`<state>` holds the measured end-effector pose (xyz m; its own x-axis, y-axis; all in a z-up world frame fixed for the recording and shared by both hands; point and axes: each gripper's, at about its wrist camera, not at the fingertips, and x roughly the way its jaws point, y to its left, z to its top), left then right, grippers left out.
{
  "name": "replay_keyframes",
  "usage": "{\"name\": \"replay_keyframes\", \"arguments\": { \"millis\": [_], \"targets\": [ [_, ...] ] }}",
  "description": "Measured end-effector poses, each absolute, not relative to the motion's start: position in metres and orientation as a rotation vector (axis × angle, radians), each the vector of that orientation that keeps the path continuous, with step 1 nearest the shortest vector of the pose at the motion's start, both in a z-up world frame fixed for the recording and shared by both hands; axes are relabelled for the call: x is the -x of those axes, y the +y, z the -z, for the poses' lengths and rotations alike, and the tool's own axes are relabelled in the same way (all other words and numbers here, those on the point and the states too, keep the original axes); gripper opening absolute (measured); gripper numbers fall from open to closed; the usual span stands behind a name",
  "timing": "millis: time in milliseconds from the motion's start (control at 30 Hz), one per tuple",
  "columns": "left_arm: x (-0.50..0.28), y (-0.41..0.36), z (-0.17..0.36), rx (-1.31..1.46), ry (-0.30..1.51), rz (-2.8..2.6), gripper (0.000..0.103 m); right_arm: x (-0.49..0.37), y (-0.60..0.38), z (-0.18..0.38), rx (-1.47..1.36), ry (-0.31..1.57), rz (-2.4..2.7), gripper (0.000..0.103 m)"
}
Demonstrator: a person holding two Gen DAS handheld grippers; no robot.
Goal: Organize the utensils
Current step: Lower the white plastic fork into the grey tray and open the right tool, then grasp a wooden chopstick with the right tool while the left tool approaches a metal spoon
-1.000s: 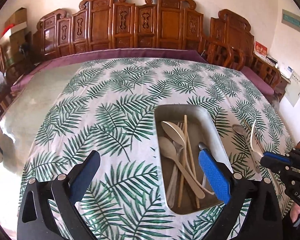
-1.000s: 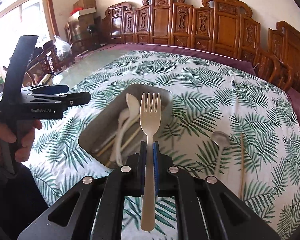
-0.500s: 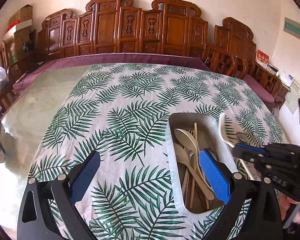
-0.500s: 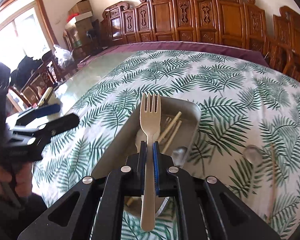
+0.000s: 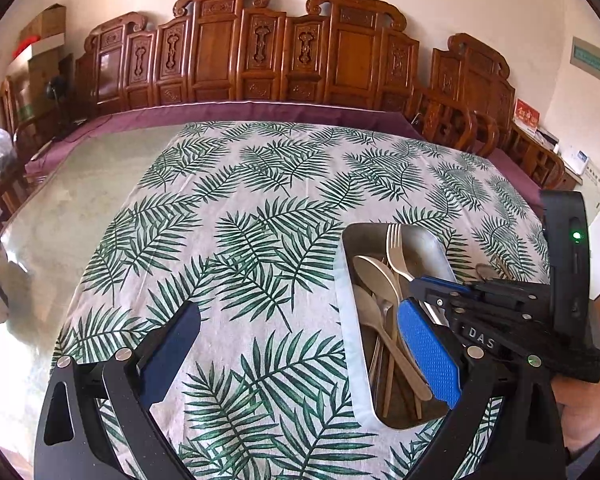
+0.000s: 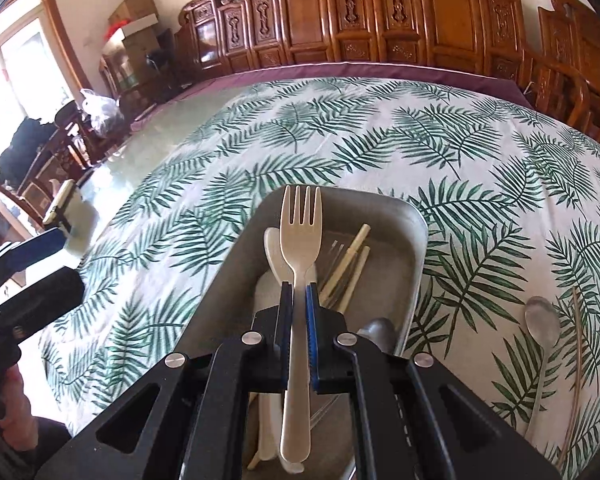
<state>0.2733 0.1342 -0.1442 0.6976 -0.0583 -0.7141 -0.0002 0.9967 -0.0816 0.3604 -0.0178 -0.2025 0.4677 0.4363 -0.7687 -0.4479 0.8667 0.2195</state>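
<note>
**A:** so what's in the right gripper (image 6: 298, 300)?

**B:** a fork (image 6: 300, 240), beige, matte, looks like plastic or wood fibre. The blue ribbed pads (image 6: 310, 312) are clamped on its neck, tines pointing away from the camera, handle sticking back toward it. It's held level-ish right over the tray (image 6: 414, 248).

**A:** tray's metal?

**B:** yeah, dull grey, rounded corners, shallow walls. Inside there are pale spoons (image 5: 374, 276), a couple of chopsticks (image 6: 354, 258) and what looks like a shiny metal one near the close end. Can't tell if the fork is touching the pile.

**A:** left gripper (image 5: 300, 348)?

**B:** jaws spread wide, holding nothing, low over the cloth (image 5: 236, 240) just left of the tray, one pad (image 5: 428, 354) overlapping the tray's edge in its own view.

**A:** anything outside the tray?

**B:** right of it, on the palm-leaf cloth: a clear-ish spoon (image 6: 542, 320) and a thin stick (image 6: 579, 320) lying apart from it. Left of the tray the cloth is bare fabric, then glossy tabletop (image 5: 72, 200).
</note>
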Motion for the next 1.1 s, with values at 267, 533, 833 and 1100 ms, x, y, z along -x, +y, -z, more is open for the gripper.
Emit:
{"name": "replay_keyframes", "arguments": {
  "millis": [267, 533, 833, 1100],
  "targets": [
    [-0.274, 0.128, 0.146, 0.066, 0.799, 0.039, 0.095, -0.357, -0.029, 0.201, -0.004, 0.928, -0.556, 0.009],
    [-0.273, 0.119, 0.145, 0.056, 0.796, 0.050, 0.095, -0.334, -0.060, 0.173, 0.038, 0.849, -0.569, 0.009],
    [-0.267, 0.092, 0.142, 0.051, 0.769, 0.095, 0.095, -0.304, -0.146, 0.164, 0.106, 0.817, -0.468, 0.024],
    [-0.262, 0.052, 0.139, 0.023, 0.741, 0.140, 0.095, -0.312, -0.216, 0.197, 0.124, 0.866, -0.328, 0.028]
  ]
}}
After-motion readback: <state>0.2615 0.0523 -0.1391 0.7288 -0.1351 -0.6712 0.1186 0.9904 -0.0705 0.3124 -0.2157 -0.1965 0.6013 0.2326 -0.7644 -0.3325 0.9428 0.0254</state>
